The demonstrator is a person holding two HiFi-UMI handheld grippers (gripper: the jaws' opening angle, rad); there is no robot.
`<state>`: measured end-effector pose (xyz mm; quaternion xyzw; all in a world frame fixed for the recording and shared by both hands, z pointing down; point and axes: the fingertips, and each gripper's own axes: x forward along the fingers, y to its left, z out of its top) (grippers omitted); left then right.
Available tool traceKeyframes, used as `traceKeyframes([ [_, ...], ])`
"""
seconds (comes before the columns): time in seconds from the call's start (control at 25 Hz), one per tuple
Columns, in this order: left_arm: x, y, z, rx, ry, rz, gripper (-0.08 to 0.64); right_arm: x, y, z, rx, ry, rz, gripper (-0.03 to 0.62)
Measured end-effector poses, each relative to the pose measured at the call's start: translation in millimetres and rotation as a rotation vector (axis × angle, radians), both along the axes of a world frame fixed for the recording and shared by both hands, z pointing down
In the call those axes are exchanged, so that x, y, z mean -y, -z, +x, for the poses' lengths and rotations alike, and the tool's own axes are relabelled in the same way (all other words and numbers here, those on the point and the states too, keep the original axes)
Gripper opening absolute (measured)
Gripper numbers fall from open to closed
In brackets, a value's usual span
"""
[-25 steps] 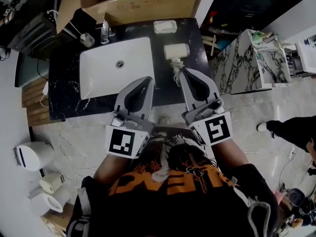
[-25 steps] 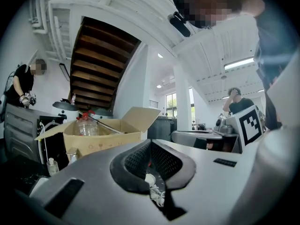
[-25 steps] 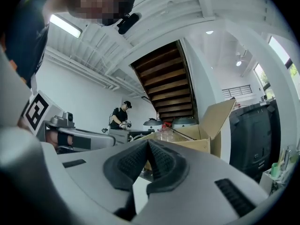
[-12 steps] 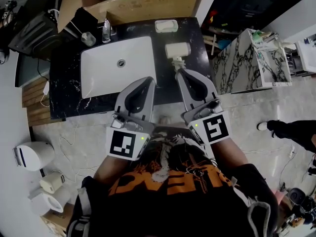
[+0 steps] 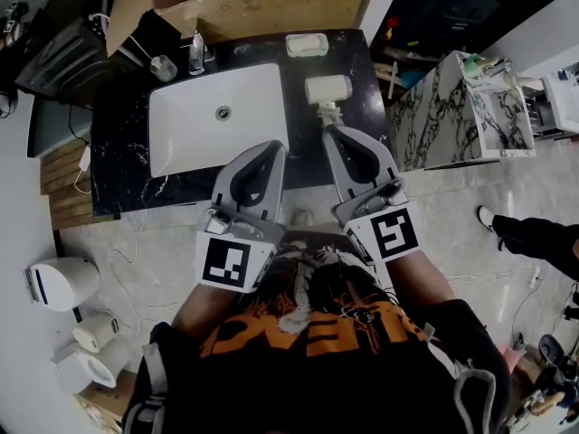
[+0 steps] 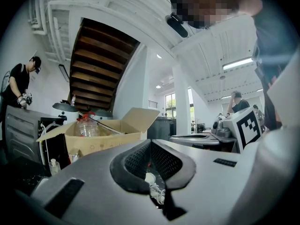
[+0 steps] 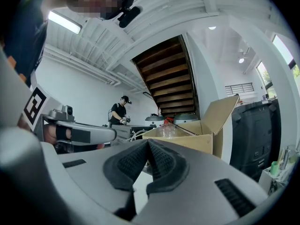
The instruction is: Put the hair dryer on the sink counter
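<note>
Hair dryer: we see the white hair dryer [image 5: 326, 89] lying on the dark surface [image 5: 122, 152]. It is in the upper middle of the head view, just right of the white basin [image 5: 217, 125], with its handle pointing down the frame.
Right tool: the right hand-held gripper [image 5: 331, 131] has its tip just below that handle, and we cannot tell whether they touch. Its own view shows the jaws narrow, tips pressed together, with nothing between the pads.
Left tool: the left hand-held gripper [image 5: 273, 146] reaches the basin's lower right corner. Its jaws are also narrow, tips meeting, and empty.
Behind: an open cardboard box [image 5: 271, 7] runs along the top edge. A small white dish [image 5: 306, 45] sits above the dryer.
</note>
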<state>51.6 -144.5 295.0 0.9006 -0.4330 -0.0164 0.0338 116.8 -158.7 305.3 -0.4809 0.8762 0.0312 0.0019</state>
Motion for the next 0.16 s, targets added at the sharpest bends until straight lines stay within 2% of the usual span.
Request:
traceKeyframes([
  [0.16, -0.7, -0.8, -1.0, 0.004, -0.004, 0.000, 0.021, -0.3, -0.8, -2.9, -0.005, 0.002, -0.003, 0.014],
])
